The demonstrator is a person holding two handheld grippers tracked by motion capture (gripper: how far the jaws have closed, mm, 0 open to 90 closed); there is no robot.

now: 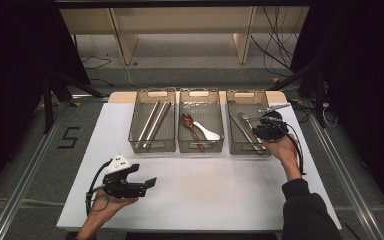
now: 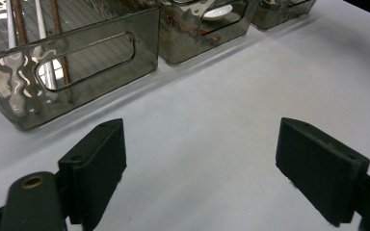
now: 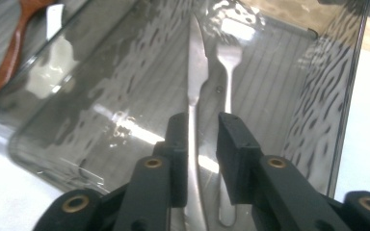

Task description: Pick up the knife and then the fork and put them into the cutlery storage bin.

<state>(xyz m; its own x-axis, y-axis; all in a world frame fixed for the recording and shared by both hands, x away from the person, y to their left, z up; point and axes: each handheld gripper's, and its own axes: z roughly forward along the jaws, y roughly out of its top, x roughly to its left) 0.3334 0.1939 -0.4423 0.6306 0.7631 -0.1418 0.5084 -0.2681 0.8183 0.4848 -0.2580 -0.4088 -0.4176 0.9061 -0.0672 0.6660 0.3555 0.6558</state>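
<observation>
The right claw (image 1: 266, 126) hangs inside the right-hand bin (image 1: 232, 131) of three smoky clear bins on the white table (image 1: 205, 190), pointing down at its ribbed floor. In the right gripper view its two black jaws stand a little apart, and the knife (image 3: 196, 72) runs lengthwise through the gap between them, its handle close against the left jaw and its blade stretching away ahead of the tips; the other jaw stands clear of it, so the claw is released and not gripping the knife. A fork (image 3: 229, 60) lies just right of the knife, nearly parallel, its handle passing beneath the right jaw. Beyond the bin wall to the left of this claw sits the middle bin (image 1: 200, 146), holding a brown wooden spoon (image 3: 10, 50) and a white spoon (image 3: 48, 72). The left claw (image 1: 150, 183) is held well apart from the bins, low over bare table near the front edge, with its jaws spread wide and nothing between them. Ahead of it and to its left stands the left bin (image 2: 72, 86), its handle slot facing the claw, with long chopsticks (image 2: 21, 29) lying inside.
</observation>
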